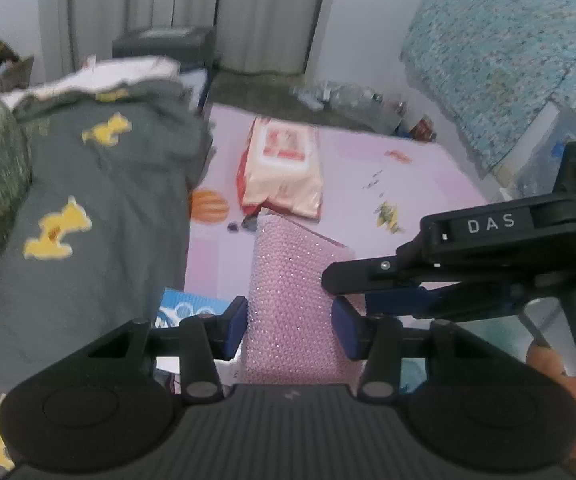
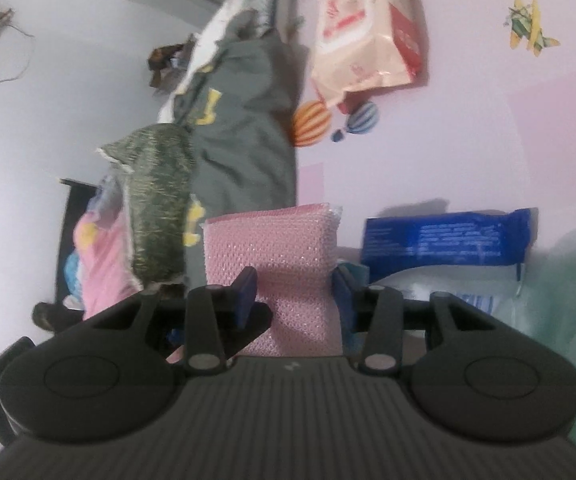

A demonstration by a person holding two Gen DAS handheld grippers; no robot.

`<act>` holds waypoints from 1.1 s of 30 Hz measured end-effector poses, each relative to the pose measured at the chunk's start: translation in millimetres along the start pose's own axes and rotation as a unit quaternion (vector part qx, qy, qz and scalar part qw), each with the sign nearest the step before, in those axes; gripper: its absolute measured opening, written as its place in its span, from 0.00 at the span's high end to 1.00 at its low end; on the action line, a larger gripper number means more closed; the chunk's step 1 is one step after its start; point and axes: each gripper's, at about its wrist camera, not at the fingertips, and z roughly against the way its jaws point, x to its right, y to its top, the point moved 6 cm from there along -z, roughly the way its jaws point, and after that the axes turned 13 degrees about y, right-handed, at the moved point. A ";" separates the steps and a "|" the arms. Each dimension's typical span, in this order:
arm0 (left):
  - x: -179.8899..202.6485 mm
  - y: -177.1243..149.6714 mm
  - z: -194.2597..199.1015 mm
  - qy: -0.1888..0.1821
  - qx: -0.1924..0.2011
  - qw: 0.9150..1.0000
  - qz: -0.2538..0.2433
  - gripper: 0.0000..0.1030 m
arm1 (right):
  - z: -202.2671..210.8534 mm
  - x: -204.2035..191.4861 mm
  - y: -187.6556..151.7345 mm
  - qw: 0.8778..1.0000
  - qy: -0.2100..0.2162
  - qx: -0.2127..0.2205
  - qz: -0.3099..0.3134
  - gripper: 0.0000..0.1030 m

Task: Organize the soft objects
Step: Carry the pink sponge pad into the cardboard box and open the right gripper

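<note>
The carrying surface is a pink play mat (image 1: 367,184) printed with balloons and planes. Lying directly on it: a grey blanket with yellow figures (image 1: 88,200) at frame left, and a peach wipes pack (image 1: 284,168) at upper centre.

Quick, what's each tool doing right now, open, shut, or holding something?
Left tool: shut on the pink sponge.
Right tool: shut on the pink sponge too.
</note>
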 end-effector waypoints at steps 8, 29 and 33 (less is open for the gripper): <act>68.9 22.6 65.1 -0.024 0.052 0.998 -0.038 0.55 | 91.6 -32.3 -2.4 0.998 0.033 0.041 0.033 0.59; 365.8 20.4 16.3 -0.131 -0.012 0.973 -0.190 0.48 | 368.0 115.1 17.5 0.969 -0.069 0.229 -0.066 0.54; 373.8 9.6 -12.5 -0.102 -0.028 0.973 -0.207 0.42 | 350.8 161.8 28.6 0.967 -0.075 0.219 -0.102 0.55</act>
